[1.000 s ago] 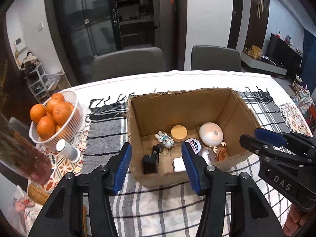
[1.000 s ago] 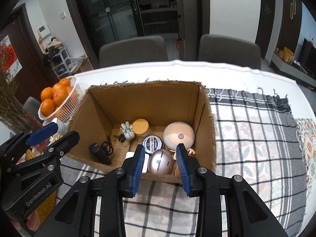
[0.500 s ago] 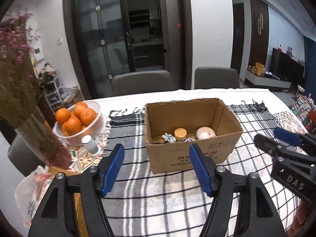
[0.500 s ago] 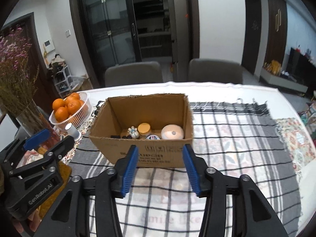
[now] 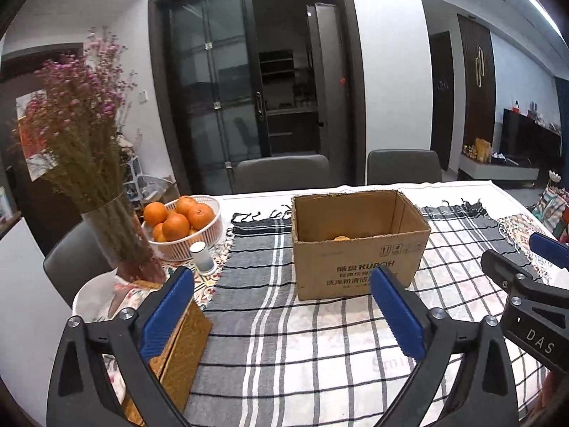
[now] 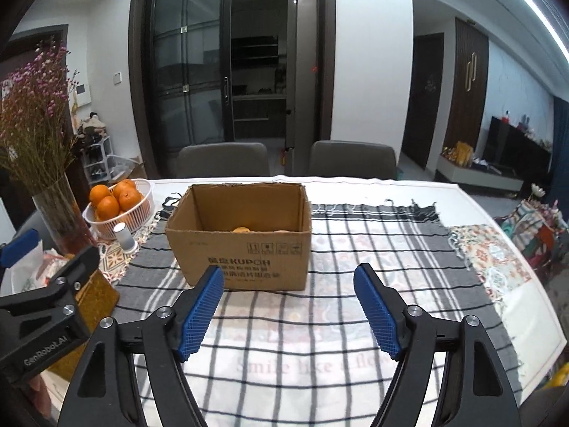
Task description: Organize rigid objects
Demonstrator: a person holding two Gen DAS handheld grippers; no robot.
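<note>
Furthest left stands the vase of dried pink flowers (image 5: pixel 106 192), and beside it the white basket of oranges (image 5: pixel 185 227) with a small white cylinder (image 5: pixel 201 256) in front — none of these has shifted over the last second. What has changed is the viewpoint: both tools have pulled up and back from the cardboard box (image 5: pixel 359 245). A second ago each camera looked straight down into it, with the small rigid things on its floor in plain sight; now the box sits well apart from both tools on the checked cloth (image 5: pixel 284 320) that covers the surface, seen from the front, its printed side facing the cameras.

The left tool (image 5: pixel 281 309) is spread wide and carries nothing, much as it was. The right tool (image 6: pixel 288 306) has opened further than it was when it hovered over the box, and it too is empty.

From this lower angle the contents are almost hidden. Only a rounded orange-tan top (image 6: pixel 242 229) peeks over the near wall in the right wrist view; the figurine, the tins and the round pale thing seen earlier cannot be made out now, though nothing suggests they have left the box.

Judging by this, the retreat reads as the close of a placing step — the objects are gathered in the box and both tools are free. No loose rigid object is visible on the cloth right of the box, so the task looks near its end or finished.
</note>
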